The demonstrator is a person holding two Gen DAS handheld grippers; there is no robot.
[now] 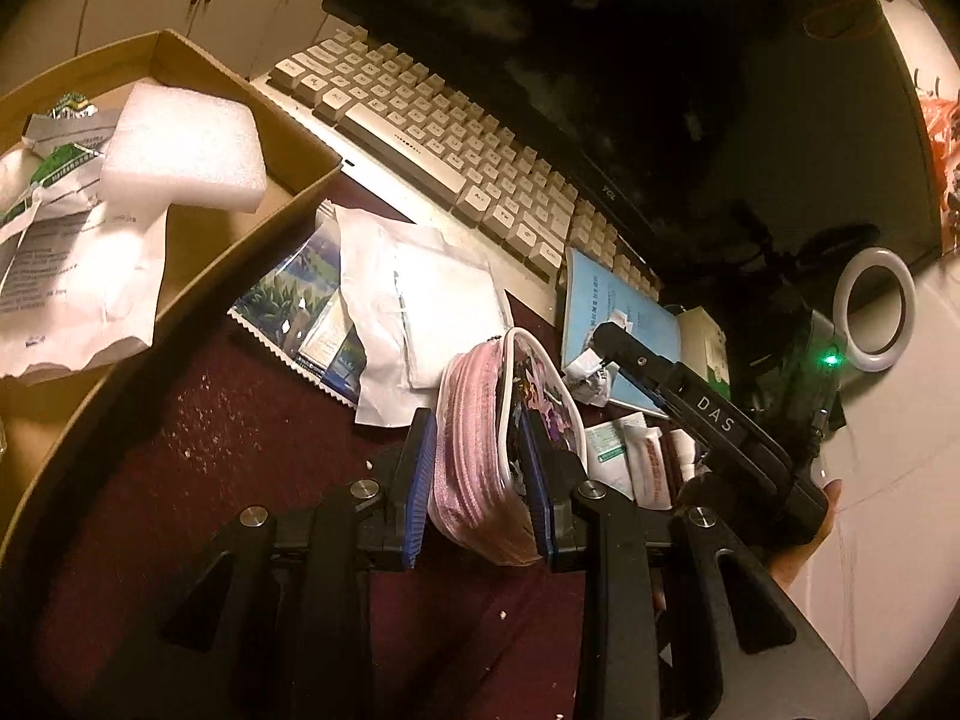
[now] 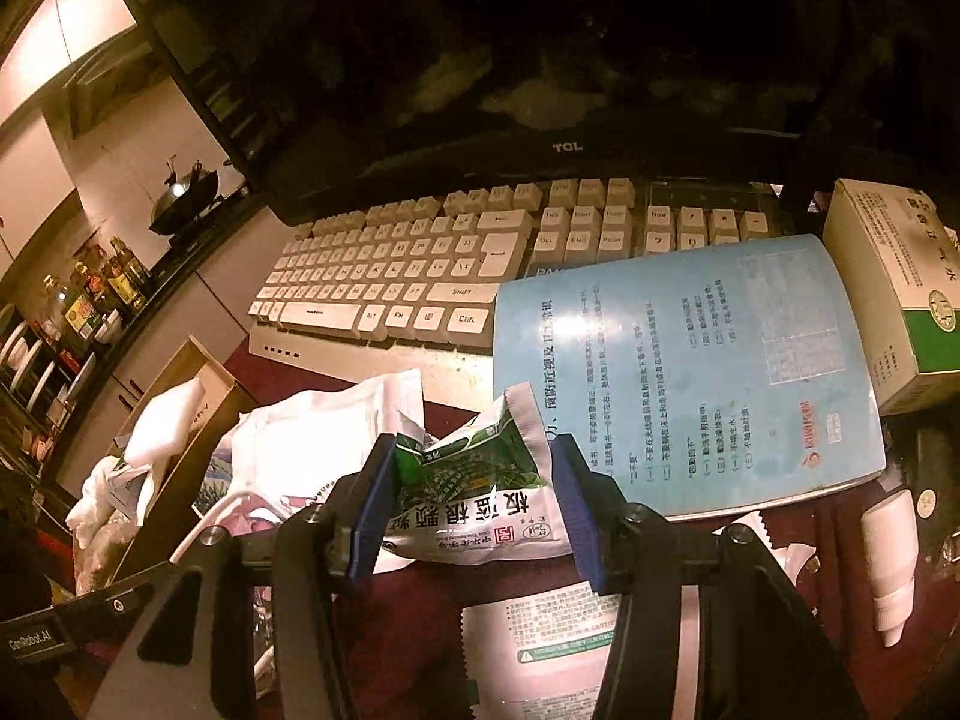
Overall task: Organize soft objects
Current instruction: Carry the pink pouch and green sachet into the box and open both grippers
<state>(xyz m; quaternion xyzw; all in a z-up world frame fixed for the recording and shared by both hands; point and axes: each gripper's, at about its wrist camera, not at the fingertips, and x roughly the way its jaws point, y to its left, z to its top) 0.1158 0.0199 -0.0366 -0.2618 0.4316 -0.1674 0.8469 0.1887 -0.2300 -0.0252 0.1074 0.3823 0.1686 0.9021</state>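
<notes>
Pouch (image 1: pixel 504 450) held; keyboard (image 1: pixel 432 150), booklet (image 1: pixel 618 324) nearby.

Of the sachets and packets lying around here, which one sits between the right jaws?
The green-and-white granule sachet with a torn top, standing crumpled between the right gripper jaws. The other packets lie flat on the red cloth or in the cardboard box.

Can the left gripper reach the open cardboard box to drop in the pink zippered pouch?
Probably yes: the left gripper grips the pink zippered pouch, and the cardboard box sits close by, open-topped, with only flat packets between.
</notes>
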